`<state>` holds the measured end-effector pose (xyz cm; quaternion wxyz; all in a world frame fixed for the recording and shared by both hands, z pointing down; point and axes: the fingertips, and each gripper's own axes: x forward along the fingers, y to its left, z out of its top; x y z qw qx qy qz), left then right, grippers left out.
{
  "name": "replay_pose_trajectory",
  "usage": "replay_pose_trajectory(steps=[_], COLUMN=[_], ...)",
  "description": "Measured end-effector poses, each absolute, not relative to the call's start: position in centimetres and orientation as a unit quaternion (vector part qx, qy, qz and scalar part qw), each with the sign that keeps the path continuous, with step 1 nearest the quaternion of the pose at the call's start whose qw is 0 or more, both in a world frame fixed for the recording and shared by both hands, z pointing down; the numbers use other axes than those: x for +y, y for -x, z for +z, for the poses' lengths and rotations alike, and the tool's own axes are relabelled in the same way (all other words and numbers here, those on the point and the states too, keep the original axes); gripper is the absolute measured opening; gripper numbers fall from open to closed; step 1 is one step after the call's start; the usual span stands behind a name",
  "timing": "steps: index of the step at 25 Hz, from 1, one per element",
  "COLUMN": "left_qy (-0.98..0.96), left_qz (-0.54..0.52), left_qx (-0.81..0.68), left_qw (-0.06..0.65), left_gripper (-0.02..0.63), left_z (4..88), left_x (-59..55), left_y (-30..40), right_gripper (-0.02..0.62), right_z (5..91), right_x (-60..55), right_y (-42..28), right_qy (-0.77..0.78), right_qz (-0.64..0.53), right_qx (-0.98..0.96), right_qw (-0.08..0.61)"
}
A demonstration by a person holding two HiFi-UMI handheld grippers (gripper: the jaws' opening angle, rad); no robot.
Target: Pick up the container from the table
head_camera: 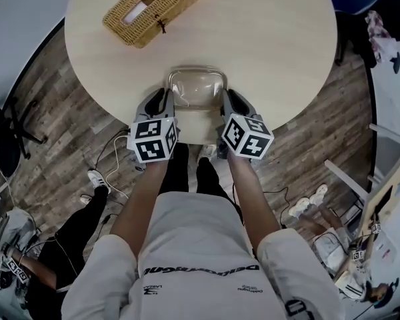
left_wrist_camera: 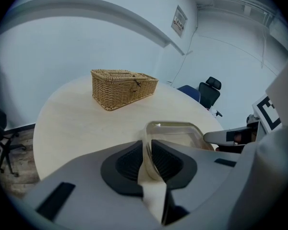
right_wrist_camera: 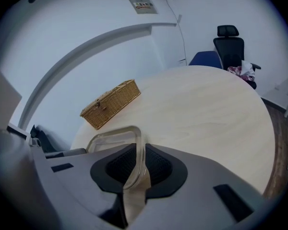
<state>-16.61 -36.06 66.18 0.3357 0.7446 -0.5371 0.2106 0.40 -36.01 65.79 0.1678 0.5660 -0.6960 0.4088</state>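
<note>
A clear, empty rectangular container (head_camera: 197, 87) is at the near edge of the round wooden table (head_camera: 273, 39), its near end reaching past the edge. My left gripper (head_camera: 169, 104) is shut on the container's left wall and my right gripper (head_camera: 225, 104) on its right wall. In the left gripper view the thin clear wall (left_wrist_camera: 150, 153) is pinched between the dark pads of the left gripper (left_wrist_camera: 151, 161), and the right gripper's finger (left_wrist_camera: 229, 137) shows across the container (left_wrist_camera: 177, 131). The right gripper view shows the right gripper (right_wrist_camera: 135, 166) clamping the container's other wall (right_wrist_camera: 137, 150).
A wicker basket (head_camera: 157, 7) lies at the table's far left, also in the left gripper view (left_wrist_camera: 123, 87) and right gripper view (right_wrist_camera: 110, 103). A blue and black office chair (right_wrist_camera: 226, 44) stands beyond the table. Another person's legs (head_camera: 73, 229), shoes and cables are on the floor.
</note>
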Motion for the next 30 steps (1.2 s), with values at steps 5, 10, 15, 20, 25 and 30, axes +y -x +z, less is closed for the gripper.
replay_pose_trajectory(steps=[5,10,15,20,25,30], left_qy=[-0.745,-0.749,-0.744,-0.744,-0.744,-0.746], left_qz=[0.191,0.192,0.204,0.201,0.197,0.190], left_qx=[-0.532,-0.522,-0.525,-0.537,-0.548,-0.556], left_qw=[0.354,0.360,0.360,0.344,0.328,0.312], left_gripper=[0.051,0.044,0.037,0.034,0.034,0.034], left_z=[66.3,66.4,66.3,65.2,63.5,61.2], left_x=[-36.1,-36.0,-36.0,-35.5,-34.2,-33.2], left_y=[16.4,16.3,16.3,16.2,15.8,15.1], right_gripper=[0.061,0.055,0.051,0.048,0.048,0.048], right_z=[66.1,66.2,66.0,65.3,63.7,61.8], right_x=[-36.2,-36.1,-36.1,-35.3,-34.0,-33.3], right_y=[-0.6,-0.5,-0.4,-0.6,-1.1,-1.8], right_qy=[-0.548,-0.529,-0.532,-0.532,-0.538,-0.538], right_qz=[0.432,0.431,0.420,0.418,0.407,0.395], right_qx=[-0.701,-0.712,-0.713,-0.714,-0.718,-0.726], right_qw=[0.149,0.165,0.178,0.178,0.171,0.163])
